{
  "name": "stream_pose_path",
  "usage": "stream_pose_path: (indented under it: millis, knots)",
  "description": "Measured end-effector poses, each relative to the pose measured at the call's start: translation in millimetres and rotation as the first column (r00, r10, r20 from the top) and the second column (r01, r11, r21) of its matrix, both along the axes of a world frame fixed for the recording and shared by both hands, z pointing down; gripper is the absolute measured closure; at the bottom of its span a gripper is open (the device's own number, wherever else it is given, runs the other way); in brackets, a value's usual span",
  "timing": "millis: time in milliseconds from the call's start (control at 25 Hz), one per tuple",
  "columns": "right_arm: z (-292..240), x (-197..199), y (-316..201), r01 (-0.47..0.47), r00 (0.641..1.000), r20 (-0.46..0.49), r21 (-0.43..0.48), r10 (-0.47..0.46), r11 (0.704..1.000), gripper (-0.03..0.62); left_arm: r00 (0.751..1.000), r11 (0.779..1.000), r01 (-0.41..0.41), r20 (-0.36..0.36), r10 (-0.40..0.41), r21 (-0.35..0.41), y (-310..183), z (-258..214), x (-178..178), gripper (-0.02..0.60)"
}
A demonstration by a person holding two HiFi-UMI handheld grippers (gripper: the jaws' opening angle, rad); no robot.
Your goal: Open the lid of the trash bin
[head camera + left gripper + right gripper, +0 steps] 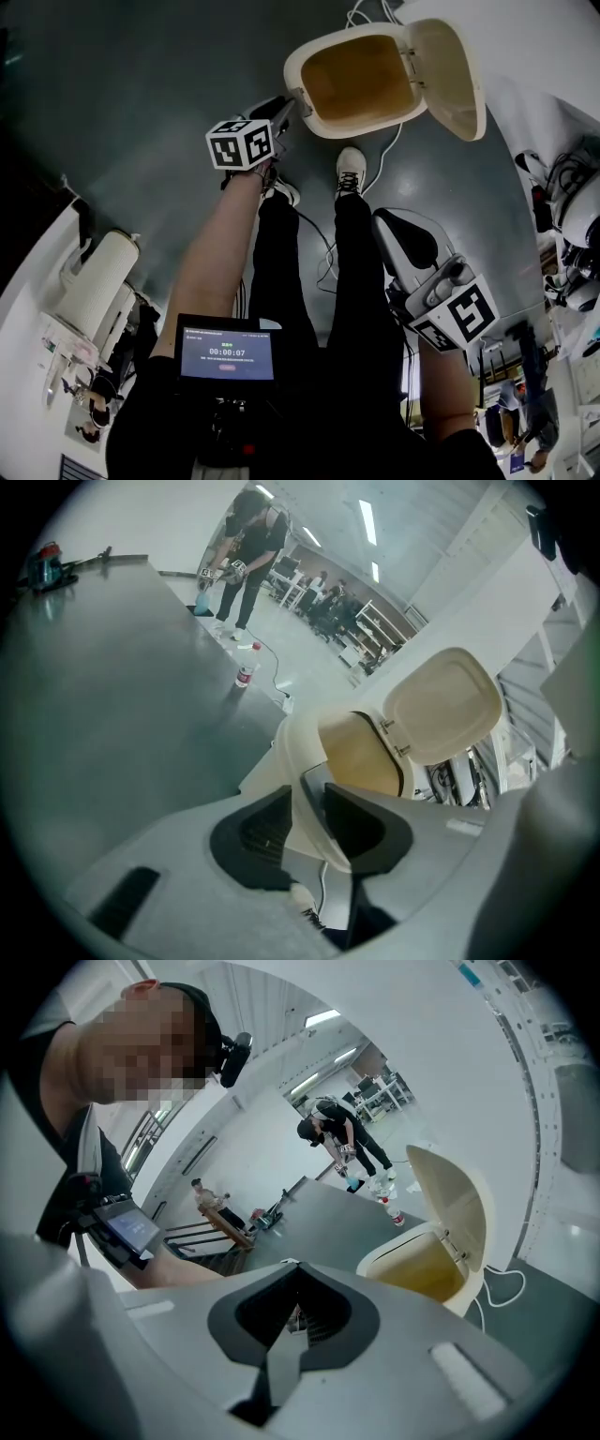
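Looks done: round cream lid (456, 67) of the cream plastic trash bin (317, 125) tipped right up, left gripper (289, 105) pinching the bin's near rim, right gripper (386, 223) shut, empty, well back from the bin; next, let go gently.

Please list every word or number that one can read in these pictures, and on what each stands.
"00:00:07": on the screen at the person's chest.
The small line above it on that screen: too small to read.
Trash bin: no print visible.
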State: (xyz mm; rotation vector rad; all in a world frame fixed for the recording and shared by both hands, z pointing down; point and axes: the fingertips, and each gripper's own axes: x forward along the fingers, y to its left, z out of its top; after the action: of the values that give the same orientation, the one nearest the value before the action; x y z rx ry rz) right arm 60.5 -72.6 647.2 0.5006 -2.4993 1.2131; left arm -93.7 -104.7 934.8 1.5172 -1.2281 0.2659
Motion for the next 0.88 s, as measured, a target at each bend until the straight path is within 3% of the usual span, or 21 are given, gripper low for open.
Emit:
stream_pose_path:
  millis: [600, 680, 760, 880]
  knots:
    - [-5, 4, 4, -0.001, 1.000, 0.001, 0.013, 0.001, 1.000, 0.586, 0.999, 0.999, -0.031, 0.042, 0.030, 0.028, 2, -4, 2, 0.454]
    - [-8, 5, 5, -0.001, 1.000, 0.001, 0.021, 0.001, 1.000, 0.586, 0.997, 0.998, -0.051, 0.064, 0.048, 0.036, 3, -7, 3, 0.474]
    - [-10, 7, 6, 0.004, 1.000, -0.008, 0.029, -0.004, 1.000, 0.586, 0.991, 0.997, -0.077, 0.112, 0.073, 0.033, 5, -12, 2, 0.579]
    - [-16, 6, 9, 0.004, 1.000, -0.009, 0.043, -0.004, 0.999, 0.586, 0.987, 0.995, -0.087, 0.136, 0.081, 0.038, 10, -23, -3, 0.578]
